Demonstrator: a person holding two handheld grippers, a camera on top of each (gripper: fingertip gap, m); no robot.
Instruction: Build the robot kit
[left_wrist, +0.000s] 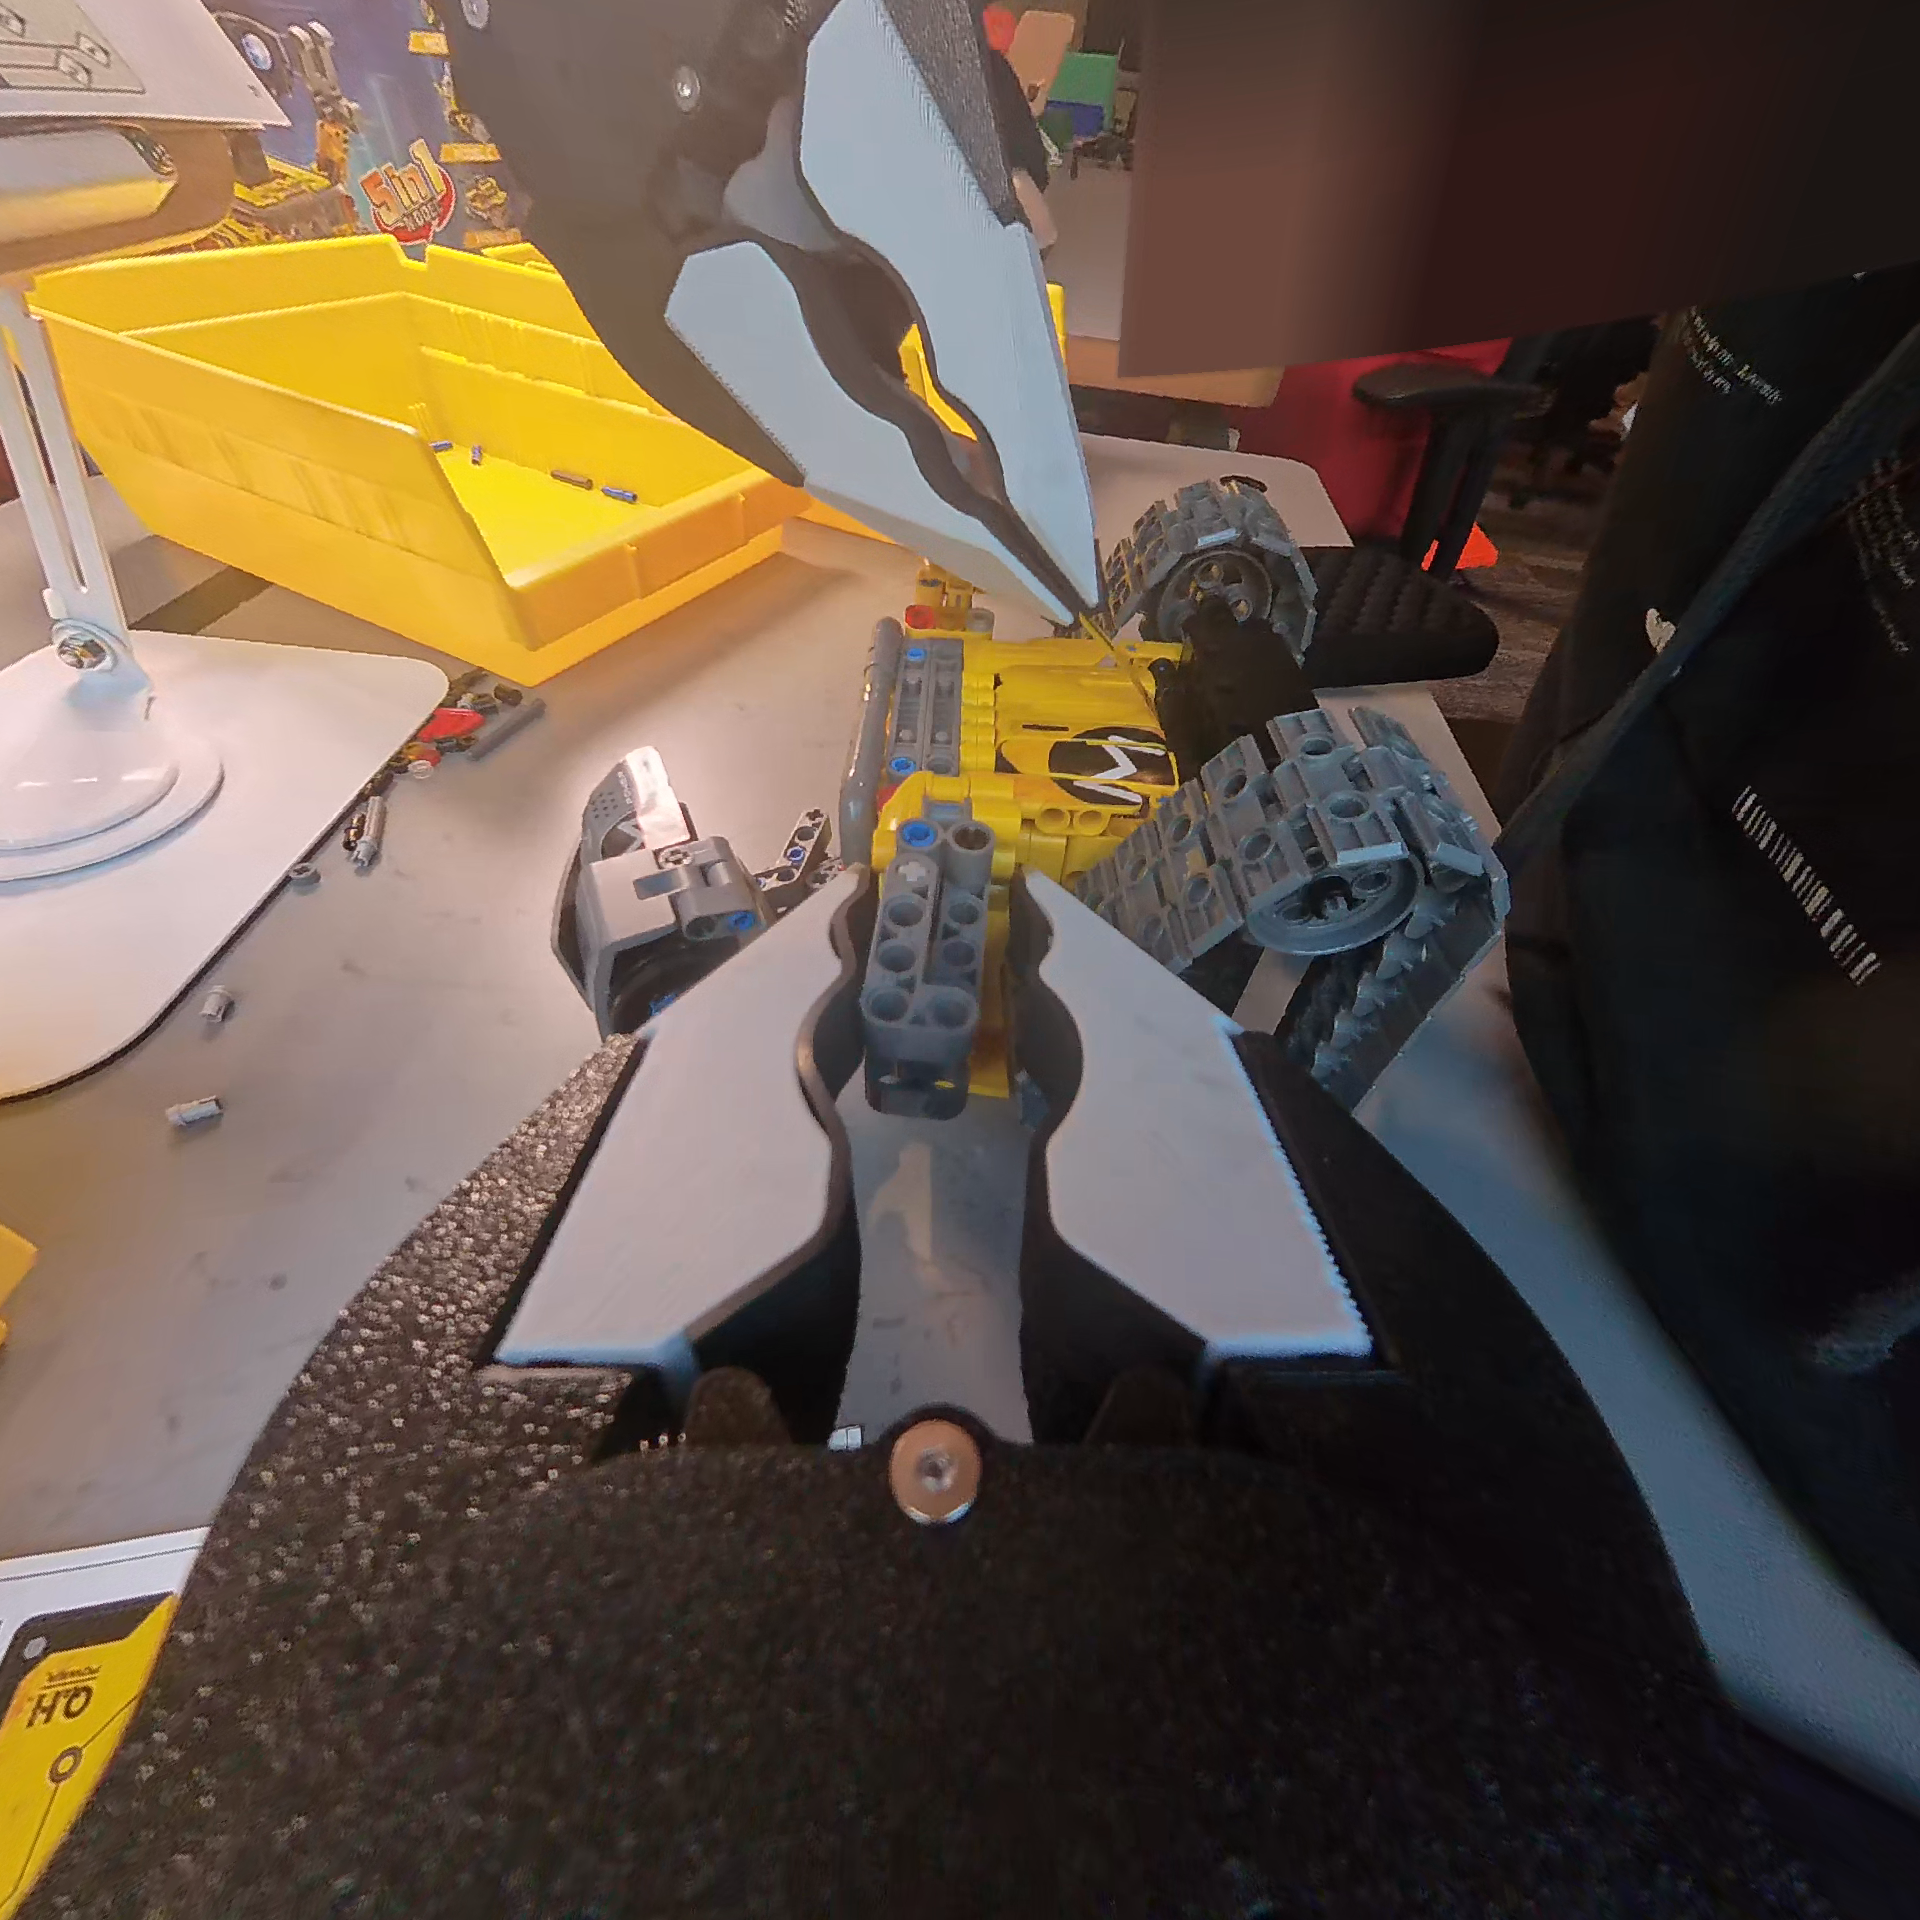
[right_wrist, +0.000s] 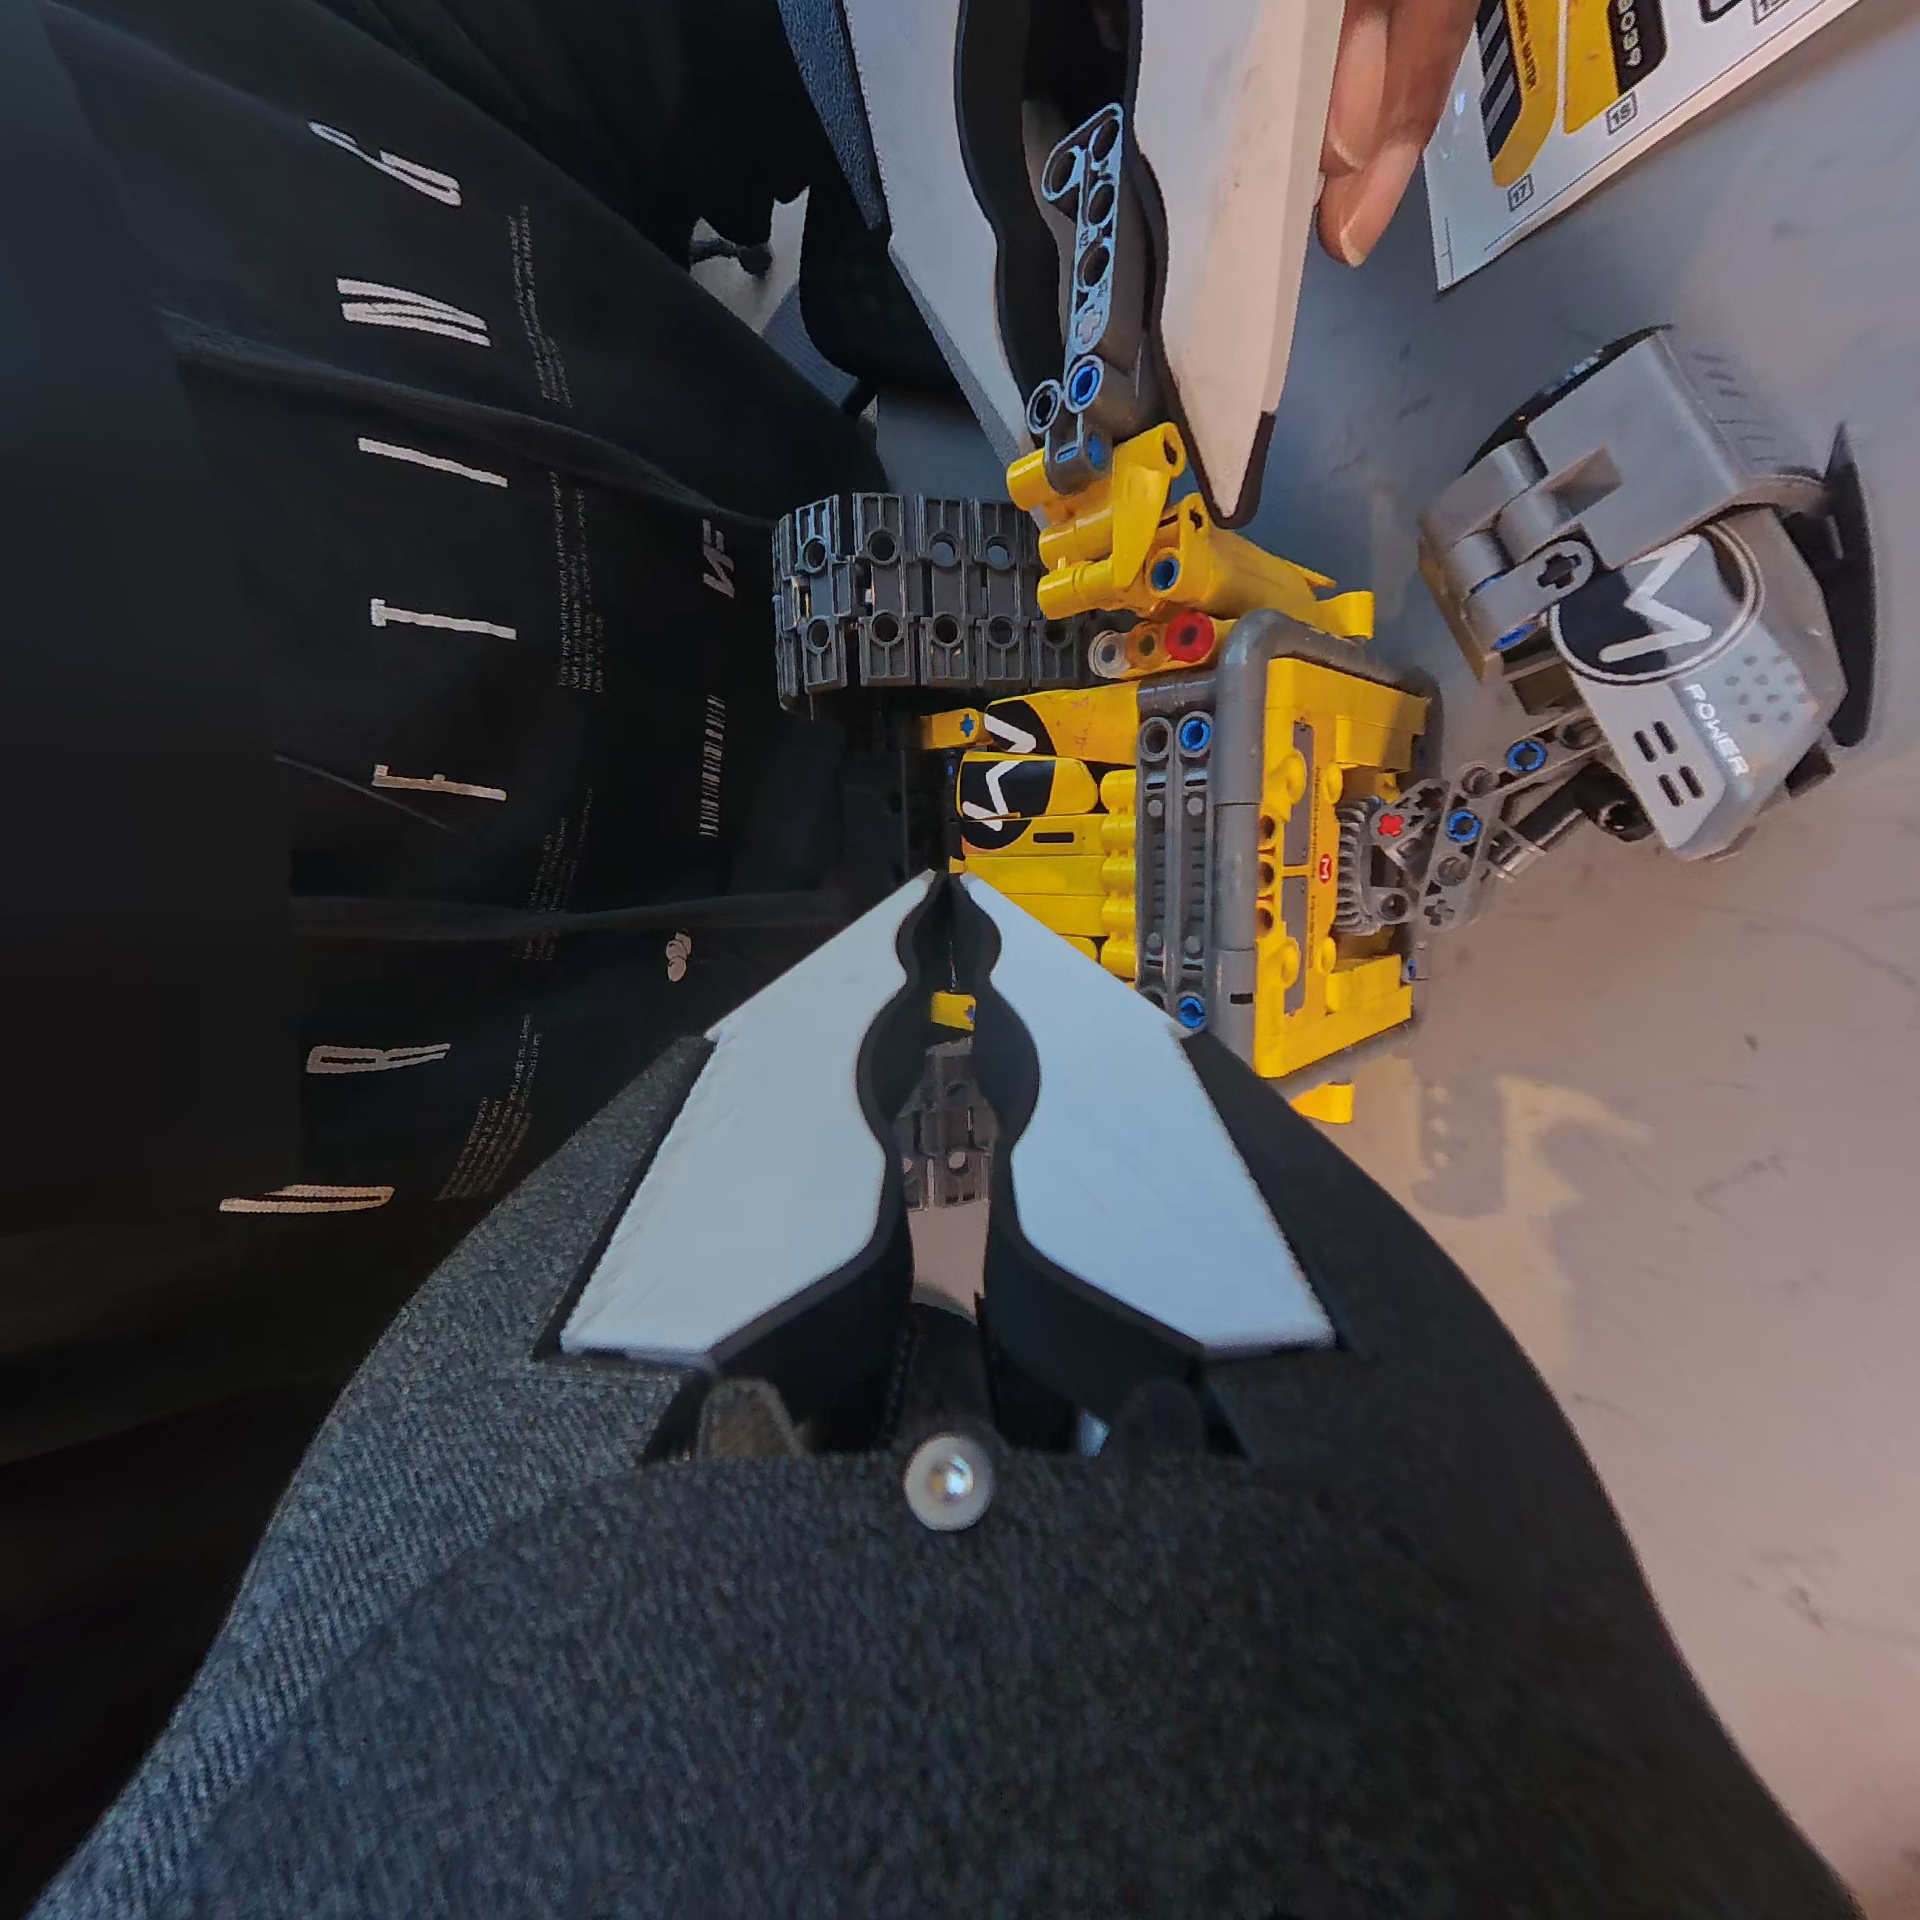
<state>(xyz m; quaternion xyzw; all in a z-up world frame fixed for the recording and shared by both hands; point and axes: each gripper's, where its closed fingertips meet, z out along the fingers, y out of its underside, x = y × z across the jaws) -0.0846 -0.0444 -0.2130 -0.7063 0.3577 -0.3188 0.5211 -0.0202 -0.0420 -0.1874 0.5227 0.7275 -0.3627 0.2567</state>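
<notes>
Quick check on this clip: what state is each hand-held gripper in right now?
Left hand-held gripper: closed on the grey beam of the yellow tracked model.
Right hand-held gripper: shut, tips pinched at the model's yellow edge.

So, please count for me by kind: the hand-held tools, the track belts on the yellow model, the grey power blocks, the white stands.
Tools: 2, left tool, right tool
Track belts on yellow model: 2, near belt, far belt
Grey power block: 1
White stand: 1
Total: 6
</notes>
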